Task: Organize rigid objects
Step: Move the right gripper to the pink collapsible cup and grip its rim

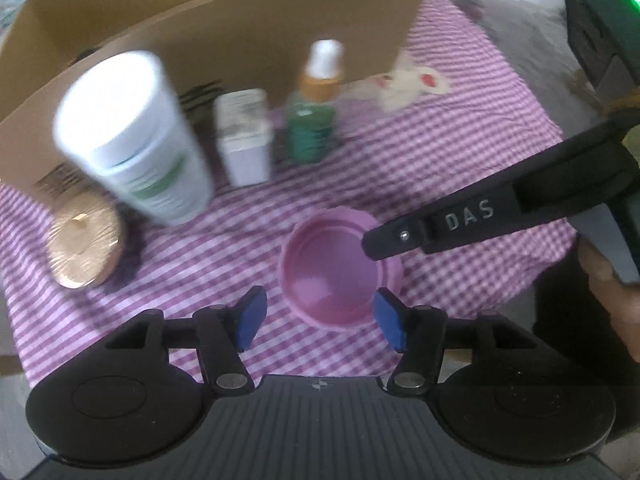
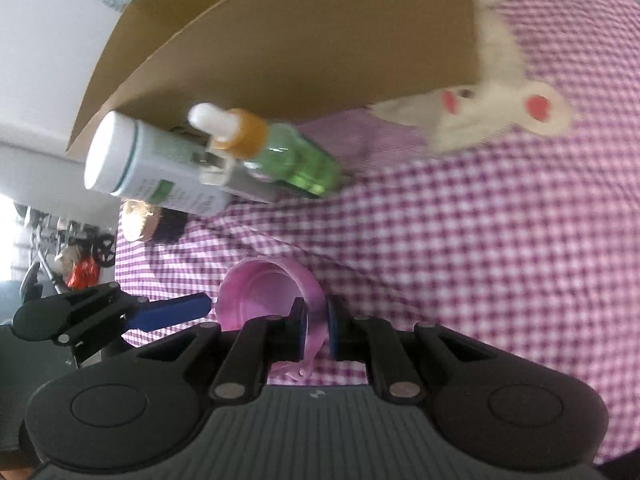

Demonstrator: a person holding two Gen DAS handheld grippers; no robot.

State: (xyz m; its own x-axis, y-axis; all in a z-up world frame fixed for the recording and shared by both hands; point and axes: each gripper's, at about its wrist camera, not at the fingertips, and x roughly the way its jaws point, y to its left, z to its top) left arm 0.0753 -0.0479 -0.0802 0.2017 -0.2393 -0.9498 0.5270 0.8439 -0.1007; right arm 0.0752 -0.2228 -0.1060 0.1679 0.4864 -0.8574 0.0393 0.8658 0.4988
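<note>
Right claw (image 2: 316, 322) clamped the round pink plastic lid's (image 2: 272, 292) wall, its lower rim hidden; only the left view showed left claw (image 1: 320, 318) apart at 6 o'clock

Purple-white gingham cloth (image 1: 440, 152) is spread across the surface. White bunny motif (image 1: 404, 82) is seen on it at 1 o'clock in the left wrist view, partly covered by the box edge in the right wrist view (image 2: 500, 108). Blurred clutter with an orange item (image 2: 82, 272) is seen at 9 o'clock.
</note>
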